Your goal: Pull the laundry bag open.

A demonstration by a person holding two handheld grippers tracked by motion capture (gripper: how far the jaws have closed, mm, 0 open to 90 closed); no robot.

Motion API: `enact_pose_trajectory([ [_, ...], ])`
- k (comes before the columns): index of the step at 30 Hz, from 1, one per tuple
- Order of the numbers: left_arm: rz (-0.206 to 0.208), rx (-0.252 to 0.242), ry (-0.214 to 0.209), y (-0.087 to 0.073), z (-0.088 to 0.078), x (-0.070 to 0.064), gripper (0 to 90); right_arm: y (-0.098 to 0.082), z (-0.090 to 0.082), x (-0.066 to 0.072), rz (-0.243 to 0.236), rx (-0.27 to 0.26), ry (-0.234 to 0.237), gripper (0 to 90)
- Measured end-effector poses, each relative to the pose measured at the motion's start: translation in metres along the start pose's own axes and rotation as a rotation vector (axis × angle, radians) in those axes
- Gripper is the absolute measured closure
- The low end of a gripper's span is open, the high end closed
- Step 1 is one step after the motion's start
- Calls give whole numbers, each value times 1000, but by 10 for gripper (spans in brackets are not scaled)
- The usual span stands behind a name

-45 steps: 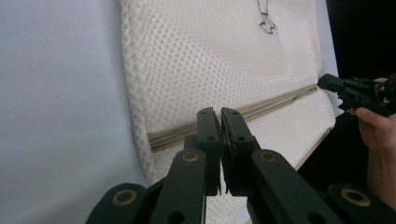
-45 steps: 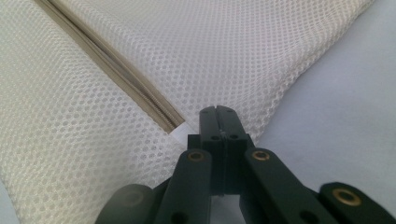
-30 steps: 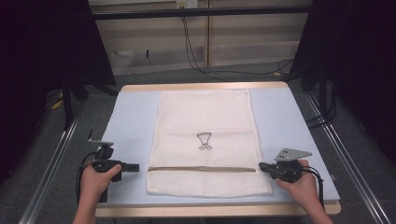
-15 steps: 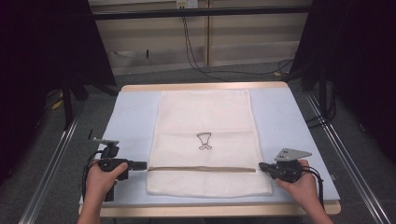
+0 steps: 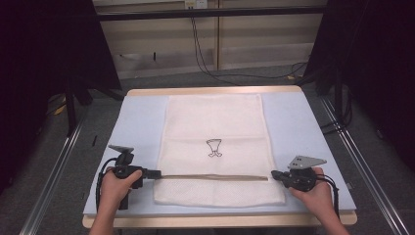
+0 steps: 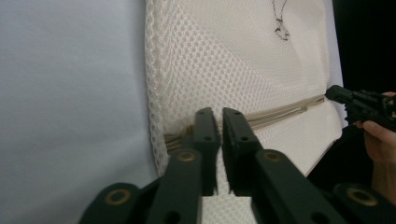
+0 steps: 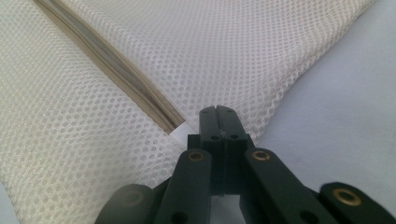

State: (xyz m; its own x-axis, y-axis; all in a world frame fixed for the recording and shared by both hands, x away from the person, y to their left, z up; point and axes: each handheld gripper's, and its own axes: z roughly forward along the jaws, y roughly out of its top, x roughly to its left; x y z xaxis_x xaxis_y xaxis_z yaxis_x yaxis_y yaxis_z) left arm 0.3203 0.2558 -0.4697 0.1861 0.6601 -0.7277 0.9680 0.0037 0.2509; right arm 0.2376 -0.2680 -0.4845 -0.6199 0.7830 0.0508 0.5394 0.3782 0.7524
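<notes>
We see a cream mesh laundry bag (image 5: 215, 147) lying flat on the pale blue table (image 5: 303, 127), its tan zipper (image 5: 215, 177) running across the near part between our two grippers. Our left gripper (image 6: 215, 122) sits at the zipper's left end with its jaws a narrow slit apart, and we cannot tell whether they hold anything. Our right gripper (image 7: 218, 114) has its jaws pressed together at the bag's right edge just beside the zipper's white end tab (image 7: 181, 133), though whether mesh is caught between them we cannot tell.
</notes>
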Motion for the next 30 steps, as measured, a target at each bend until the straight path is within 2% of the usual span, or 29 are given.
enact_pose_trajectory([
  [1,-13,-14,-16,0,-1,0,837,0,0,0,1,0,1,900],
  [2,-18,-38,-12,0,-3,0,790,0,0,0,1,0,0,900],
  [4,-8,-46,64,0,-8,0,751,0,0,0,-1,1,-2,900],
  [6,-19,-30,86,-2,-9,3,712,0,0,0,-1,1,-1,900],
  [7,-29,-10,69,-3,-6,5,707,0,0,0,0,2,0,900],
  [10,-47,-12,41,-1,0,4,728,0,0,0,-1,2,-2,900],
  [11,-42,-16,34,-1,0,2,747,0,0,1,1,4,-3,900],
  [13,-28,-11,50,0,4,-2,775,0,0,1,-2,4,-7,900],
  [15,-49,-8,34,0,7,-2,782,0,0,0,-1,4,-3,900],
  [16,-46,11,5,-1,7,-2,818,0,0,1,0,5,-3,900],
  [17,-41,12,15,-1,8,-3,865,0,0,0,-3,3,-3,900],
  [19,-31,23,34,-1,9,-7,872,0,0,1,-2,4,-2,900],
  [22,-42,-23,55,0,1,-5,874,1,0,1,-5,4,-6,900],
  [24,-51,-11,23,0,-7,0,874,1,0,1,-7,4,-7,900],
  [25,-57,-25,52,-1,-10,0,874,1,0,1,-9,5,-8,900],
  [26,-54,-17,51,-2,-13,1,874,1,0,1,-12,7,-8,900],
  [27,-66,-31,44,-2,-14,2,874,1,0,2,-13,9,-5,900],
  [28,-63,-40,60,-2,-16,2,873,2,1,2,-12,10,-5,900],
  [29,-37,-23,61,-2,-17,3,871,2,1,2,-14,10,-4,900],
  [30,-39,-38,65,-2,-16,1,869,2,1,2,-20,8,-4,900],
])
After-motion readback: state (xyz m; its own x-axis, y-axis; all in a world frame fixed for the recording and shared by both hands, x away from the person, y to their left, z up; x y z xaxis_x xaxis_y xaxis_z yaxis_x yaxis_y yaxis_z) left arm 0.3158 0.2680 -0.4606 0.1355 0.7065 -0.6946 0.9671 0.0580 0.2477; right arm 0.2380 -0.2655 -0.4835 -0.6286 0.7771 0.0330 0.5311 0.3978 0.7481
